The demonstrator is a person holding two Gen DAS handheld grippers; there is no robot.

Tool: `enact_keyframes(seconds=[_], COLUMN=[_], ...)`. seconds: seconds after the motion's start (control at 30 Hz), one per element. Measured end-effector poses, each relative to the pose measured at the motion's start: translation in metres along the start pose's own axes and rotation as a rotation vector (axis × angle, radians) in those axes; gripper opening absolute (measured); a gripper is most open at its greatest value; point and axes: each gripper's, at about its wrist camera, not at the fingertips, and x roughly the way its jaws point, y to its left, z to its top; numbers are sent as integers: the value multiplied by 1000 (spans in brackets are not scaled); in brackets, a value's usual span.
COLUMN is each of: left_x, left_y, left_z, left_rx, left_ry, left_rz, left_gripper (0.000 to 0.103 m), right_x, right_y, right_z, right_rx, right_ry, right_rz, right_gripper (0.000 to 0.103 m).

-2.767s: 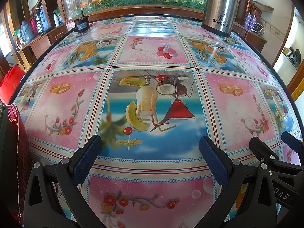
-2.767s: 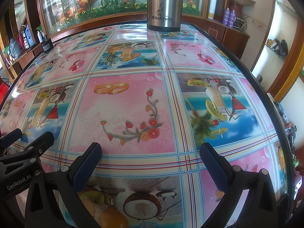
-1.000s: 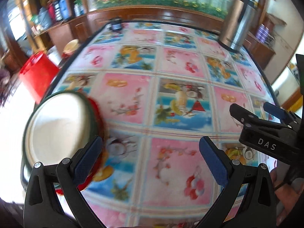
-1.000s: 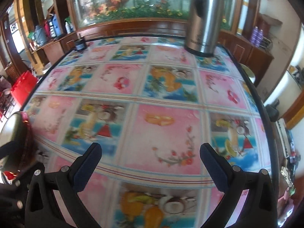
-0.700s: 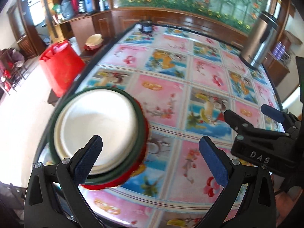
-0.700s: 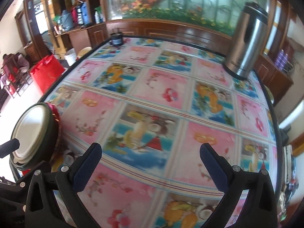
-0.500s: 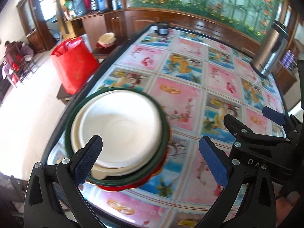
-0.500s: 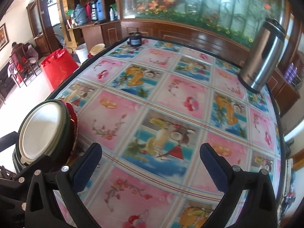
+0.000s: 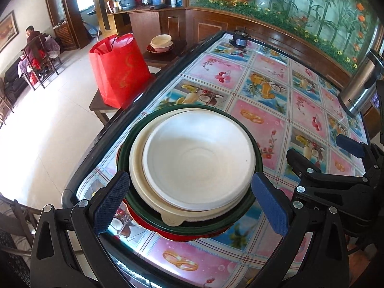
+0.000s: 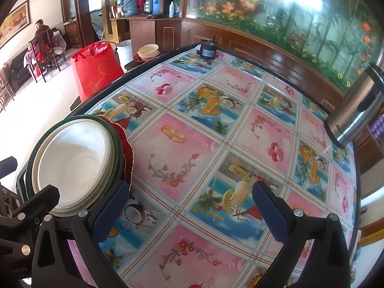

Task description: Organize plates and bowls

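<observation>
The stack of bowls and plates (image 9: 192,165) sits in the middle of the left wrist frame, near the counter (image 9: 276,96) edge. The white bowl (image 9: 199,160) on top looks light, thin and easily dented; its rim is the place to pinch. The left gripper (image 9: 189,201) is spread wide, empty. The right gripper (image 10: 189,211) is likewise released. Earlier the stack was barely in view.

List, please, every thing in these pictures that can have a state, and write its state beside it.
Left tongs: open, empty, above the stack.
Right tongs: open, empty, over bare tablecloth.
White bowl: upright, empty, top of the stack.
Cream plate: under the bowl.
Green plate: under the cream plate.
Red plate: bottom of the stack, at the table edge.
Steel flask: upright; lid hidden.
Red bag: standing, open at the top.
</observation>
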Motion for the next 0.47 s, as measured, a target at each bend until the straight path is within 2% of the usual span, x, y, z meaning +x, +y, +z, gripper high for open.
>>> enact_keyframes(seconds=[0.47], left_x=[2], left_y=[8], left_z=[-2], left_rx=[-18], left_ry=[15], left_rz=[-18], left_gripper=[103], right_x=[5], right_y=[15], right_z=[2], right_rx=[-49], right_ry=[8], right_rz=[0], right_gripper=[102])
